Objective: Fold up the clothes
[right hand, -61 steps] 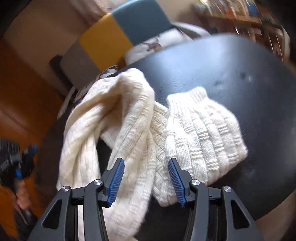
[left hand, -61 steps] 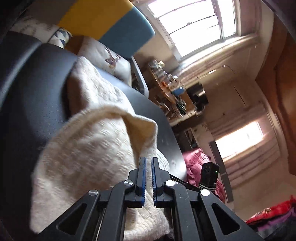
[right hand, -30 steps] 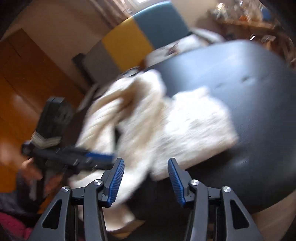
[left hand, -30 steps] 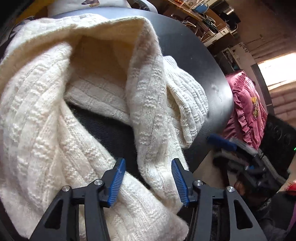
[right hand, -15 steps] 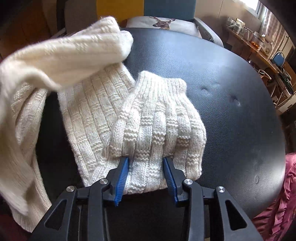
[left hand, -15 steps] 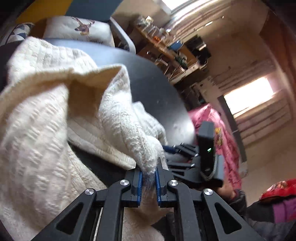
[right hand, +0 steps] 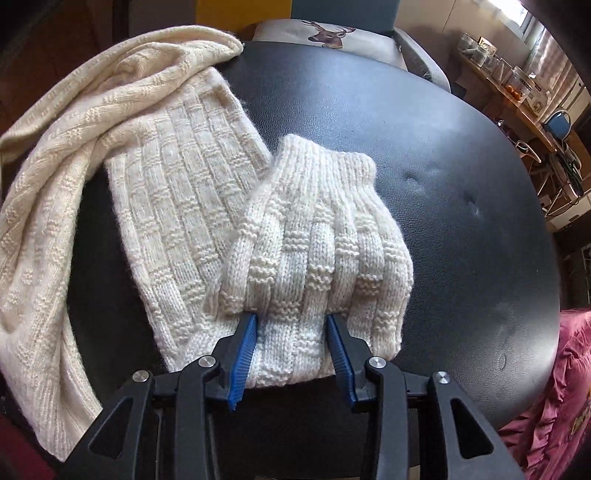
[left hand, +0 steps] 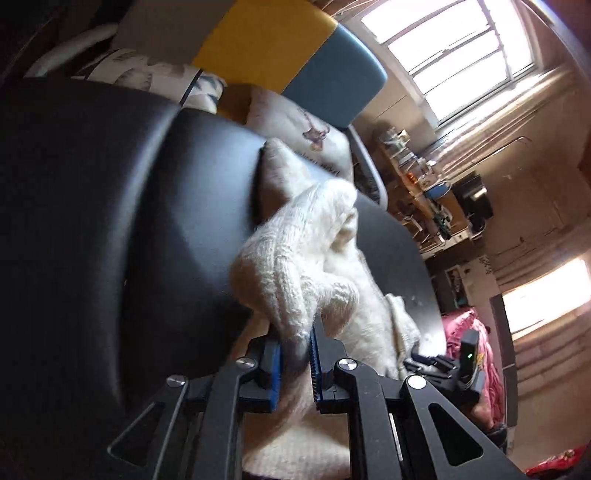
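The cream chunky-knit sweater [right hand: 177,206] is lying crumpled on the round black padded table [right hand: 443,192]; the left gripper [left hand: 295,354] is pinching a raised fold, the right gripper [right hand: 291,339] is straddling its sleeve [right hand: 317,251], fingers apart.

Black padded surface [right hand: 461,177], deer-print cushion [right hand: 328,35], yellow-and-blue chair back [left hand: 288,55], cluttered wooden shelf [right hand: 517,92], bright window [left hand: 454,48].

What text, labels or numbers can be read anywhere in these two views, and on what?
No text is readable in either view.
Deer cushion: a picture only, no words visible.
Wall poster: dark marks, too small to read.
Shelf jars: any labels too small and blurred.
White sweater: no tag showing.
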{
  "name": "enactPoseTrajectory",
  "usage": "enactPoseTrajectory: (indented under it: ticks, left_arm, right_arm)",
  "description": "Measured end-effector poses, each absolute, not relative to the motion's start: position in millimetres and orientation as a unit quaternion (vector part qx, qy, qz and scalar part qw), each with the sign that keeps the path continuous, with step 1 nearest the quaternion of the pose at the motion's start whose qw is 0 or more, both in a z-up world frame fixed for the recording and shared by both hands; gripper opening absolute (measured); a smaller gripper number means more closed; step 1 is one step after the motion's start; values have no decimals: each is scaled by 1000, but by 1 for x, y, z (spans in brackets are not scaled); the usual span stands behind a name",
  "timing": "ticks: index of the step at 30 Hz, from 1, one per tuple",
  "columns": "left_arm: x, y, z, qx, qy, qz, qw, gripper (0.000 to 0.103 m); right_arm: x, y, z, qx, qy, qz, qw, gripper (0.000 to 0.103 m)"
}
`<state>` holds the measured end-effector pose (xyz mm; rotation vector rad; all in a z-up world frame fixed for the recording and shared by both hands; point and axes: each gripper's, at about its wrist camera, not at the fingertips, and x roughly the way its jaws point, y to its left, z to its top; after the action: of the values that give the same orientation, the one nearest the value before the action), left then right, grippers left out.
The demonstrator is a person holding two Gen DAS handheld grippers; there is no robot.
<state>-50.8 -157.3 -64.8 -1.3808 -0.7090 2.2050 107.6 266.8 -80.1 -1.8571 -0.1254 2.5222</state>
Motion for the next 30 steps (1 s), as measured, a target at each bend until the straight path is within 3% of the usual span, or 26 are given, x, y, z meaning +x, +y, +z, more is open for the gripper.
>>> enactPoseTrajectory:
  ticks: [2, 8, 14, 17, 22, 24, 26, 30]
  left_arm:
    - [-44, -176, -79, -520, -258, 793, 187, 34]
    - [-14, -224, -61, -486, -225, 837, 109, 52]
    - [-6, -140, -56, -463, -58, 866, 182, 61]
    - [-16, -102, -81, -487, 13, 853, 184, 61]
    - [-33, -80, -122, -526, 72, 833, 153, 62]
    - [-38, -82, -126, -526, 57, 834, 153, 58]
    - [-41, -92, -121, -524, 31, 838, 152, 17]
    - [-50, -146, -106, -502, -121, 843, 152, 13]
  right_arm:
    - [125, 272, -74, -594, -38, 804, 5, 41]
    - [177, 284, -57, -601, -40, 798, 17, 41]
    - [233, 298, -20, -575, -25, 817, 20, 41]
    - [264, 293, 33, -506, 12, 862, -42, 41]
    - [127, 243, -8, -504, 25, 857, -102, 41]
    - [67, 222, -29, -507, 29, 853, -124, 41]
    - [6, 201, -49, -509, 33, 848, -145, 41]
    - [-114, 160, -90, -513, 40, 837, -188, 41]
